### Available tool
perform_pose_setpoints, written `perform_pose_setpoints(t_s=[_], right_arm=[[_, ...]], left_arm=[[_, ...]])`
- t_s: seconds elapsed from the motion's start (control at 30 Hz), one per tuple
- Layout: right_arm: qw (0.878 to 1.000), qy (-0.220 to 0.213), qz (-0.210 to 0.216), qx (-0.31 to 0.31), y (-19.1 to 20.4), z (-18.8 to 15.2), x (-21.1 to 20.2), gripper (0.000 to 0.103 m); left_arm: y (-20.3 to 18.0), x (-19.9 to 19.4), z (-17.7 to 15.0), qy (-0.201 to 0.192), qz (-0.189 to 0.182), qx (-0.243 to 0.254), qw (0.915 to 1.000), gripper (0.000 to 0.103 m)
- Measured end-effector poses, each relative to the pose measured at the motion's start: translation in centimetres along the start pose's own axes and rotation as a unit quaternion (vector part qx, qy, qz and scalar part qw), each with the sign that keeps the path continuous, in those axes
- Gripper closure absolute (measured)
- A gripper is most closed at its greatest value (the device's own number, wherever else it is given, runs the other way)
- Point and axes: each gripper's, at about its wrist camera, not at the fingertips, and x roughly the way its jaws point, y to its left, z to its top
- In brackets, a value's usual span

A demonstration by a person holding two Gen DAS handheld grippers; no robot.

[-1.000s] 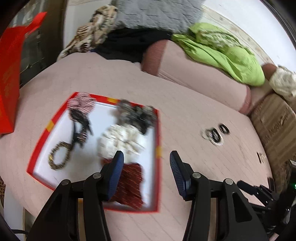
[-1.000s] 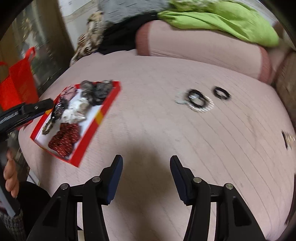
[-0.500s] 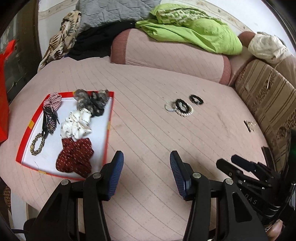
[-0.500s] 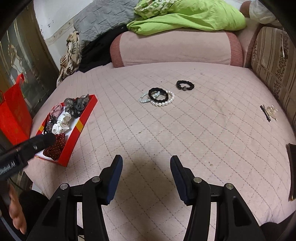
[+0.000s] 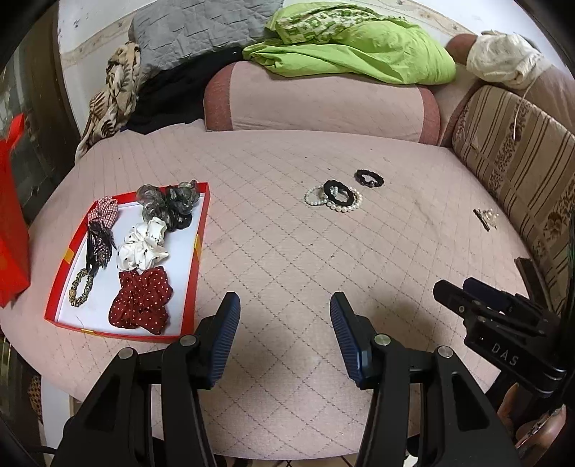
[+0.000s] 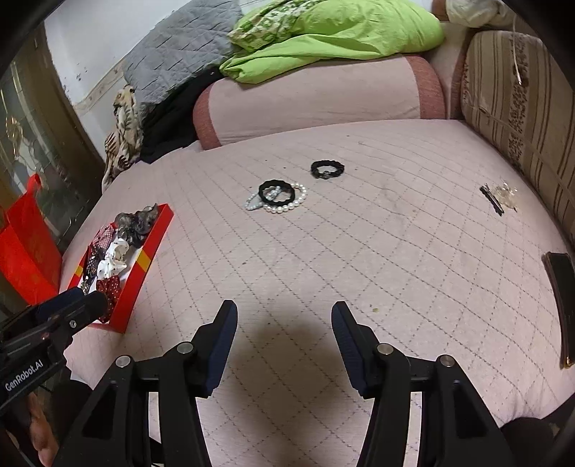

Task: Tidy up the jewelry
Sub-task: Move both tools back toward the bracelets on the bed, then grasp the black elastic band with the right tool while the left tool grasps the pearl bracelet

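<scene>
On the pink quilted bed (image 5: 287, 251): both sets of fingers (image 5: 230, 323) (image 6: 226, 330) parted, empty. Pearl and black bracelets (image 6: 278, 195) loose mid-bed, far from left-edge red tray (image 5: 199, 248). Between placements; next, reaching and pinching one bracelet.

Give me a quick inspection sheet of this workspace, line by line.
Surface: pink quilted bed cover, lightly stained.
Job's things: red-rimmed tray holding scrunchies; pearl bracelets with black hair tie; separate black bracelet; hair clips lying loose.
Clutter: dark phone at bed's edge.
Grippers: left gripper and right gripper open, empty.
Cables: nothing seen.
Surroundings: green blanket, grey pillow, red bag.
</scene>
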Motion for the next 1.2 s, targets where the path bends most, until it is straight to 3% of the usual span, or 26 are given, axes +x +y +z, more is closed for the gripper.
perform_pose_setpoints(t_s=[0.3,0.6,0.73,0.83,1.2], right_arm=[[1.000,0.005,0.001,0.013,-1.2,0.0,0.7,0.044],[0.999,0.027,-0.001,0.018,-2.2,0.5,3.2,0.044],[0.999,0.030,-0.004,0.009,-2.5,2.3,5.0,0.045],[1.000,0.031,0.000,0.000,-2.6,4.3,7.0,0.058],[0.998,0.056,0.001,-0.030,-1.5,11.6,16.8,0.059]], left_arm=[[-1.4,1.3,-0.1,0.015,0.008,0.023,0.9996,0.052],[-1.2,4.1,-0.1,0.042,0.001,0.010,0.9991,0.052],[-0.8,5.5,-0.1,0.051,-0.005,0.000,0.9987,0.052],[-0.4,6.5,0.0,0.055,-0.010,-0.010,0.9984,0.052],[1.4,10.2,0.0,0.077,-0.032,-0.026,0.9962,0.052]])
